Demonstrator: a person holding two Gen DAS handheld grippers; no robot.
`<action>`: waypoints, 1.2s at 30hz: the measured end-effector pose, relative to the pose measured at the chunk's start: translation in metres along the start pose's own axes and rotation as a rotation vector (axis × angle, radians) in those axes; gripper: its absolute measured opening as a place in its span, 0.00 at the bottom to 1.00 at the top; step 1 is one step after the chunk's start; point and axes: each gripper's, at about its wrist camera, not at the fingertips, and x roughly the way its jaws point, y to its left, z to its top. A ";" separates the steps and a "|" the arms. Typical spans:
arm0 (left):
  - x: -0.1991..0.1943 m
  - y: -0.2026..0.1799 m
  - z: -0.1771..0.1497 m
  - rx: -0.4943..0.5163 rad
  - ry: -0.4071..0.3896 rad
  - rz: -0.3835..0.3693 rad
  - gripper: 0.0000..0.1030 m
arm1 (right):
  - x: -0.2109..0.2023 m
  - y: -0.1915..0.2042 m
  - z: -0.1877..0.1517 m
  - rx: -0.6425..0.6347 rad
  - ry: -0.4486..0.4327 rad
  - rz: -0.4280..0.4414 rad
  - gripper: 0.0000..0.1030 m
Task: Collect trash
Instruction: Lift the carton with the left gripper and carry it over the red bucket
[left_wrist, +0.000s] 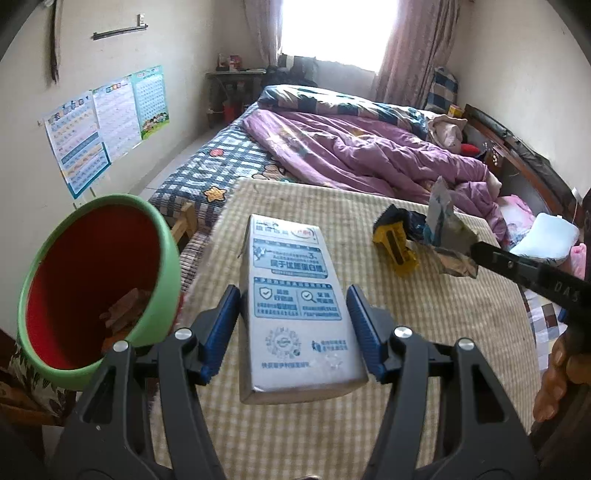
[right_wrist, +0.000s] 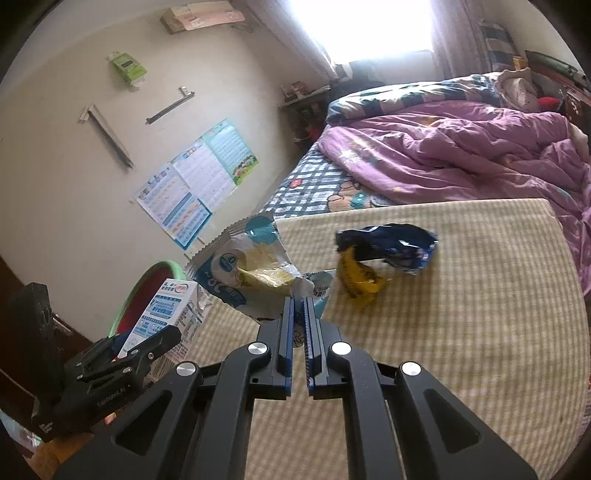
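Note:
A white and blue milk carton (left_wrist: 288, 258) sits between the blue pads of my left gripper (left_wrist: 293, 295), which is shut on its sides and holds it above the checked mat (left_wrist: 332, 424). The carton (right_wrist: 166, 310) also shows in the right wrist view, beside the bin. A bin with a green rim (left_wrist: 162, 240) and red inside tilts at the left, brown scraps at its bottom. My right gripper (right_wrist: 299, 302) is shut on a crumpled white, blue and yellow snack wrapper (right_wrist: 251, 266). A dark blue wrapper (right_wrist: 391, 243) and a yellow one (right_wrist: 358, 277) lie on the mat.
The mat lies on a bed with a purple quilt (left_wrist: 369, 147) and a checked sheet (left_wrist: 221, 162) beyond it. Posters (left_wrist: 92, 129) hang on the left wall. A person's hand (left_wrist: 554, 380) grips the right tool at the frame's right edge.

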 end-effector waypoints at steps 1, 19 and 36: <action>0.000 0.002 0.000 -0.003 0.000 0.001 0.56 | 0.002 0.004 0.000 -0.004 0.002 0.004 0.05; -0.005 0.089 -0.007 -0.064 0.035 0.004 0.37 | 0.036 0.062 -0.011 -0.040 0.042 0.018 0.05; 0.001 0.065 -0.050 0.079 0.273 -0.072 0.82 | 0.031 0.045 -0.020 0.037 0.034 -0.021 0.06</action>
